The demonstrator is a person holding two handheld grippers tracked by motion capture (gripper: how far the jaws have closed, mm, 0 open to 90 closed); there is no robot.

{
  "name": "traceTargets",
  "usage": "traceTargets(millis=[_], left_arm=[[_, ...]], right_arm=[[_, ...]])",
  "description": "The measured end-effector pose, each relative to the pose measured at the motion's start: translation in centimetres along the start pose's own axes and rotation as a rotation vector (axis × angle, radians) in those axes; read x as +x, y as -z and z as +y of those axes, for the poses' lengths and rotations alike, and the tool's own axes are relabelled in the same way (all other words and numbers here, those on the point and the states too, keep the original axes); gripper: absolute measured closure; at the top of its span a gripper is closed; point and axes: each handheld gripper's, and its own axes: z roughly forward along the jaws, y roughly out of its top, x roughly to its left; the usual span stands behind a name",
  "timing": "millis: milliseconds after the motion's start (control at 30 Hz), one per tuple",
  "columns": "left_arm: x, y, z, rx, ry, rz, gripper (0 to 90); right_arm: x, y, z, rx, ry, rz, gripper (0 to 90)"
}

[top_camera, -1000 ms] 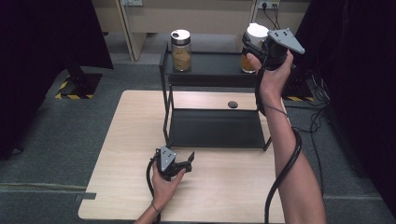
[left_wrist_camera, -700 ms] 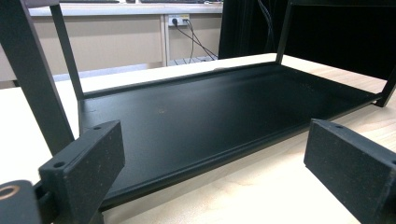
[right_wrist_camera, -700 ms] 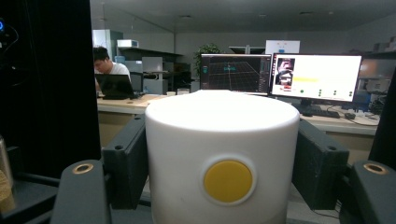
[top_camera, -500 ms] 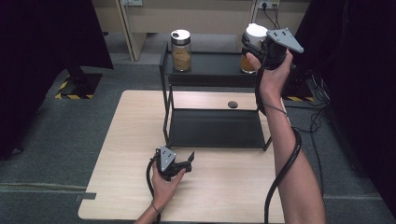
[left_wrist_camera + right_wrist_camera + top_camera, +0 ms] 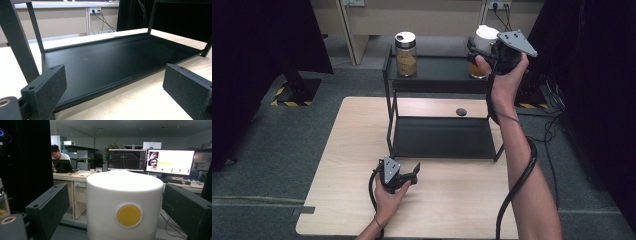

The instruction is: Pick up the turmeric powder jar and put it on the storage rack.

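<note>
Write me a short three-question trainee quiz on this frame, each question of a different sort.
1. True or false: the right tongs are clamped on the white lid.
2. Where does the jar with the clear lid stand? A) rack's top shelf B) rack's bottom shelf C) table
3. What do the left tongs point at?

Key
1. False: in the right gripper view the jaws stand either side of the lid with gaps showing.
2. A, at the left end of the top shelf.
3. The rack's bottom shelf; the tongs are open, low over the table.
</note>
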Motion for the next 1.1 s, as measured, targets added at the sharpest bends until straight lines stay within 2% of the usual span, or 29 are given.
traceTargets(millis=[300, 600, 1100], left_arm=[[0.0, 0.0, 0.0, -0.002, 0.002, 0.001, 4.4], [0.0, 0.0, 0.0, -0.002, 0.000, 0.002, 4.4], [0.0, 0.0, 0.0, -0.002, 0.001, 0.001, 4.4]], right_arm=[[0.3, 0.7, -0.5, -0.014, 0.012, -0.012, 2.6], [0.1, 1.8, -0.9, -0.035, 0.015, 0.005, 2.4], [-0.2, 2.4, -1.1, -0.041, 0.018, 0.010, 1.2]])
